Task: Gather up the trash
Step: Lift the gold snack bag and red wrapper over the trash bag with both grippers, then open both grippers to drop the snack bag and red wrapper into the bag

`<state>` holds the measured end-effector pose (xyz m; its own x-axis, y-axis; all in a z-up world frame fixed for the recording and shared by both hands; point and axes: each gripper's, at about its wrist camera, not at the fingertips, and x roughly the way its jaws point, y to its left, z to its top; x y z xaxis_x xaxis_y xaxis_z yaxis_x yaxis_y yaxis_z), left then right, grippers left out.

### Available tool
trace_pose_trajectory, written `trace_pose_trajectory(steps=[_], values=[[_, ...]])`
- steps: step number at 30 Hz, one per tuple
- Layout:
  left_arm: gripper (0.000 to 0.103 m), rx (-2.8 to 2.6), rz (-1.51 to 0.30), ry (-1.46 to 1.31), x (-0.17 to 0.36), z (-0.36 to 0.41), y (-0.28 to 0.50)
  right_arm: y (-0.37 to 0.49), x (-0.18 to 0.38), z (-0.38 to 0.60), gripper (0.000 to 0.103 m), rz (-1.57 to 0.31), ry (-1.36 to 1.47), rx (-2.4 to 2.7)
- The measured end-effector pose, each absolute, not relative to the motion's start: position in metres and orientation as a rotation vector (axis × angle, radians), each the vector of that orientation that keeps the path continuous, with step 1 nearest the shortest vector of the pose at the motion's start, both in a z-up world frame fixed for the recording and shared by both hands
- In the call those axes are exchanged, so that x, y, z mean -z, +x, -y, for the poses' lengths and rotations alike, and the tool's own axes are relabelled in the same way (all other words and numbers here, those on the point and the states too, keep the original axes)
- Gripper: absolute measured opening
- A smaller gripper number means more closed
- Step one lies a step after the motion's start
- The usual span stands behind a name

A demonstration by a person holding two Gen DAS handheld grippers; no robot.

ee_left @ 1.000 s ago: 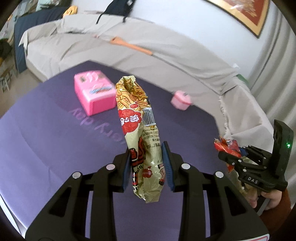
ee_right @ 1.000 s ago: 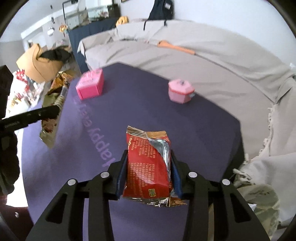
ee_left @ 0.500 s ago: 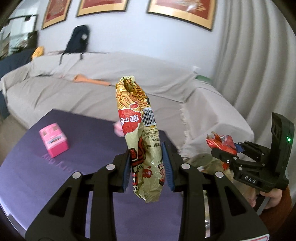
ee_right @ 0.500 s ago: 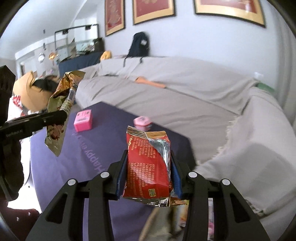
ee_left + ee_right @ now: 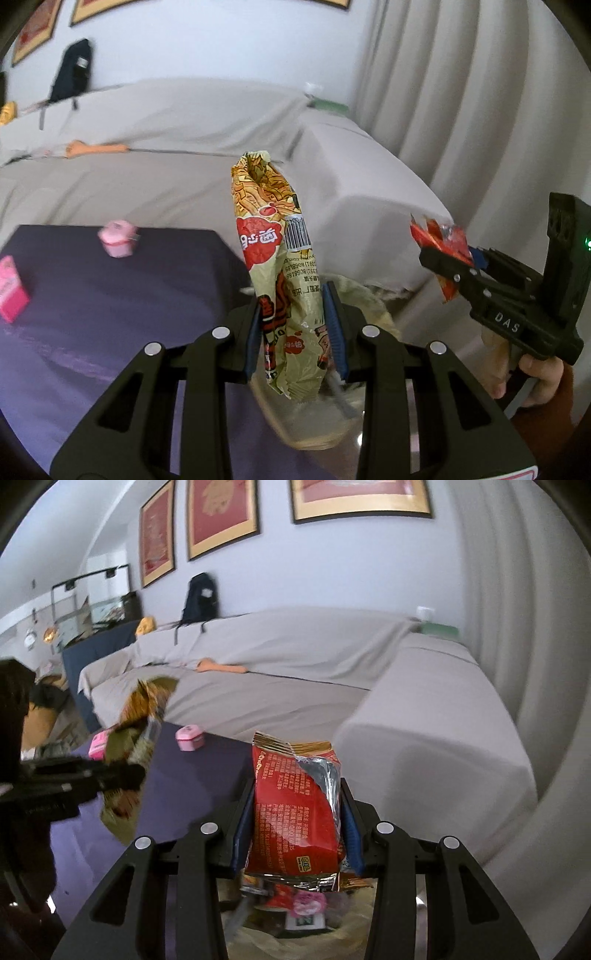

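My left gripper (image 5: 295,332) is shut on a tall gold snack bag (image 5: 280,258) with a red logo, held upright in the air. My right gripper (image 5: 297,823) is shut on a red foil snack packet (image 5: 295,812). Both hang past the right edge of the purple table (image 5: 110,295), above a pale trash bag (image 5: 317,424) with wrappers inside (image 5: 303,908). In the left wrist view the right gripper (image 5: 436,254) shows at the right with the red packet (image 5: 439,236). In the right wrist view the left gripper (image 5: 129,775) shows at the left with the gold bag (image 5: 140,716).
A pink box (image 5: 11,291) and a small pink pot (image 5: 118,242) stand on the purple table. A sofa under a grey cover (image 5: 184,155) runs behind, its arm (image 5: 362,184) close at the right. Curtains (image 5: 480,110) hang at the right.
Both grippers have swung right with their packets, from over the table to past its right edge above the trash bag. Both stayed shut.
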<state>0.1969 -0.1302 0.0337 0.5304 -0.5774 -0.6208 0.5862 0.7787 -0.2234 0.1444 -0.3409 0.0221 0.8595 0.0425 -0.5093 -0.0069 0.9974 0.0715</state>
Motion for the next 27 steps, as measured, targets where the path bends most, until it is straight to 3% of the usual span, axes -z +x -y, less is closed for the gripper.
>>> trace_pose_trajectory(steps=[13,15,17,27], values=[[0.030,0.833,-0.891,-0.021,0.033,0.202,0.216,0.144,0.013,0.392,0.040,-0.552,0.165,0.059],[0.044,0.850,-0.895,-0.026,0.039,0.208,0.221,0.145,0.017,0.396,0.040,-0.561,0.172,0.065],[0.049,0.843,-0.885,-0.018,0.042,0.208,0.223,0.148,0.022,0.398,0.040,-0.572,0.179,0.071],[0.055,0.620,-0.885,-0.042,0.047,0.159,0.232,0.168,0.057,0.376,0.040,-0.654,0.231,-0.023]])
